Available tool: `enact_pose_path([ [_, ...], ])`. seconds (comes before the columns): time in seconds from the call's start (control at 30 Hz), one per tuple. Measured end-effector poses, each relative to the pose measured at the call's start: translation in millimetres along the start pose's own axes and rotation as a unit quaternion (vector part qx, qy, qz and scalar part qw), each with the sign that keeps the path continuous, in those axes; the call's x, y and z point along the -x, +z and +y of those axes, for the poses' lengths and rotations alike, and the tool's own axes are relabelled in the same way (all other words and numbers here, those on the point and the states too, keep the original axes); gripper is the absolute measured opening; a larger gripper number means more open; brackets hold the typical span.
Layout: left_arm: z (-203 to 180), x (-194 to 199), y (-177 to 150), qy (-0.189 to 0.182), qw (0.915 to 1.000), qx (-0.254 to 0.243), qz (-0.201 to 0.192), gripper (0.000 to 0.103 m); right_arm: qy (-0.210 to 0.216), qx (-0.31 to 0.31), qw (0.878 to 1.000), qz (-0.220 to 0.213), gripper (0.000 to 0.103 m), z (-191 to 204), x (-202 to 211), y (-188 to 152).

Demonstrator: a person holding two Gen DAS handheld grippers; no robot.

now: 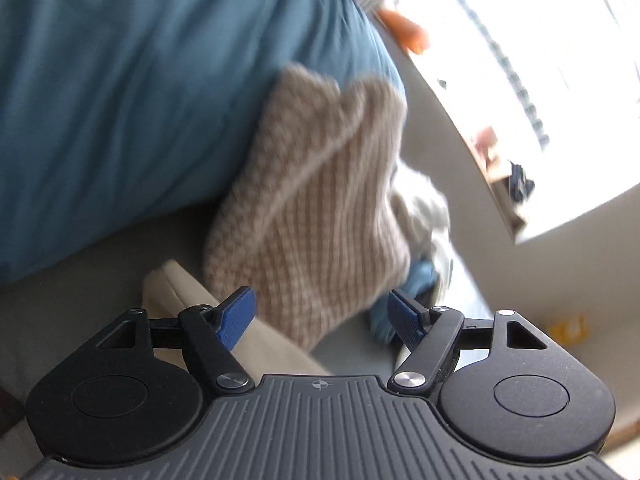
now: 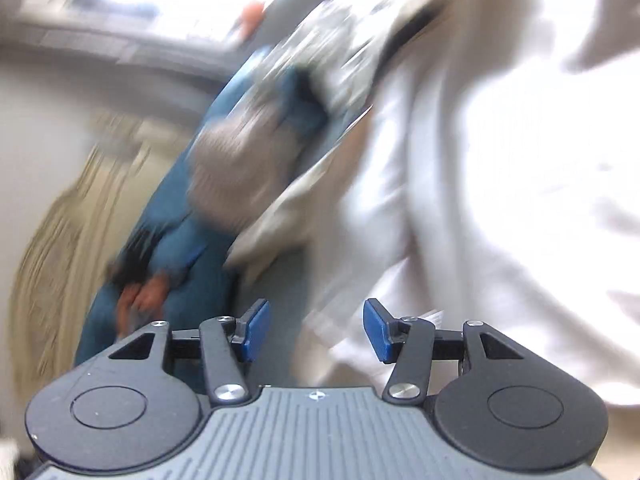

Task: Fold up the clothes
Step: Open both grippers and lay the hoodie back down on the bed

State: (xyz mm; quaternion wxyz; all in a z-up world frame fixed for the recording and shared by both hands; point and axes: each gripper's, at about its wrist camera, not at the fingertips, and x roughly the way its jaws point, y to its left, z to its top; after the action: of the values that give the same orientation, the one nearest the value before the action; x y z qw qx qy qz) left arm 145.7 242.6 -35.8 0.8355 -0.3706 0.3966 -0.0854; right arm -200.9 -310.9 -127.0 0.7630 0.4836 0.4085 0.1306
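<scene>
Left tool (image 1: 322, 316): jaws spread wide, nothing between the blue pads, released. Right tool (image 2: 316, 330): jaws also apart, empty.

Beige knitted sweater (image 1: 320, 200) lies straight ahead of the left tool, draped over the corner of the bed's blue cover (image 1: 140, 80) and hanging down off its edge. Its long axis runs from the far upper end on the bed down toward the tool; the lower hem sits just beyond the pads, slightly left of centre. More pale clothing (image 1: 424, 208) is bunched behind it on the right.

Right wrist view is heavily blurred. White cloth (image 2: 500, 180) fills the right half, close to the right pad (image 2: 378, 330); whether it touches I cannot tell. The sweater shows only as a beige smear (image 2: 236, 168) far ahead and left.

Judgement: left tool is the nearer one to the sweater, and the hem faces it head-on, so a short forward reach closing across the hanging edge looks like the natural grab. Right tool would need to swing left.
</scene>
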Motion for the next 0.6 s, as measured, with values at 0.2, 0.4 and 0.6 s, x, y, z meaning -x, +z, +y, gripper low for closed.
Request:
enact_pose_path([
  [0.2,-52.0,15.1,-82.2,-0.033,0.976,-0.197,0.088,0.076,-0.043,-0.101,0.991,-0.079,0.055,-63.1,97.2,-3.7],
  [0.4,-65.7,21.2,-204.3,-0.1,0.9091,-0.301,0.269,0.077,-0.095,-0.146,0.981,-0.09,0.055,-99.0,172.0,-43.2],
  [0.6,-21.3,30.4,-273.7,-0.137,0.8873,-0.237,0.371,0.08,-0.168,-0.228,0.943,-0.175,0.06,-135.9,223.9,-73.4],
])
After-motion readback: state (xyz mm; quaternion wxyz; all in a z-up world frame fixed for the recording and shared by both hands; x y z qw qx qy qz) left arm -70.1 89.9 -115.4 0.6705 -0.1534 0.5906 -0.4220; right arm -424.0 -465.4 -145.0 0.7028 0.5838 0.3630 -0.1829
